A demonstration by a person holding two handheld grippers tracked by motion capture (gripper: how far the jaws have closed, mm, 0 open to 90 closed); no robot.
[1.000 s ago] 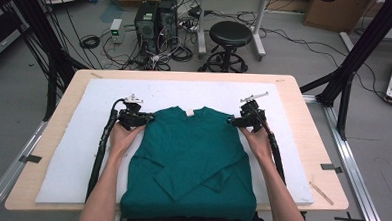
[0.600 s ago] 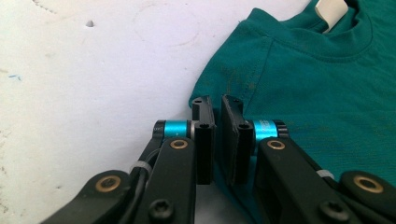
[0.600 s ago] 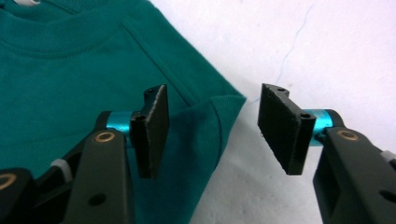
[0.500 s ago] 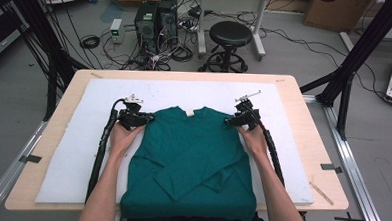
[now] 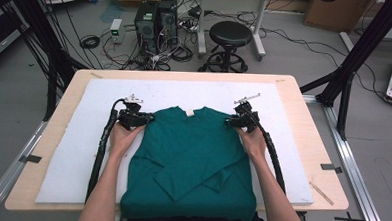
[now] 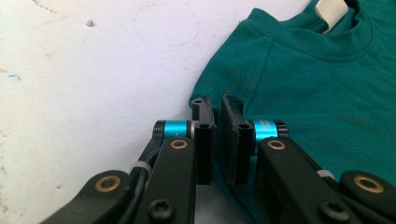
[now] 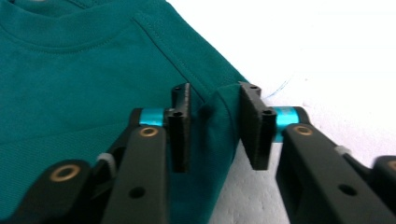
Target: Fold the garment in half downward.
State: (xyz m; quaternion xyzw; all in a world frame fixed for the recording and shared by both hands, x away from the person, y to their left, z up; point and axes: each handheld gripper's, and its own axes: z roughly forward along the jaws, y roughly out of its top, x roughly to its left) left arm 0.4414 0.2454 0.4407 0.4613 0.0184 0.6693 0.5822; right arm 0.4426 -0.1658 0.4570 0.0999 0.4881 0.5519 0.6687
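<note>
A teal T-shirt [image 5: 192,150] lies on the white mat [image 5: 77,150], collar at the far side, sleeves folded in over its front. My left gripper [image 5: 146,119] is at the shirt's left shoulder, and in the left gripper view it [image 6: 217,100] is shut on the edge of the shirt [image 6: 303,93]. My right gripper [image 5: 232,121] is at the right shoulder. In the right gripper view its jaws [image 7: 214,91] have just been closing. A raised fold of the shirt [image 7: 84,79] stands between them, with a dark gap left at one pad.
The wooden table [image 5: 322,146] carries the mat. A white neck label [image 5: 190,112] shows at the collar. Both forearms come in from the near edge, with cables trailing beside them. A stool [image 5: 230,34] and computer boxes [image 5: 155,18] stand beyond the table.
The right gripper has edged inward onto the shirt's right shoulder. The left gripper and the shirt lie as before.
</note>
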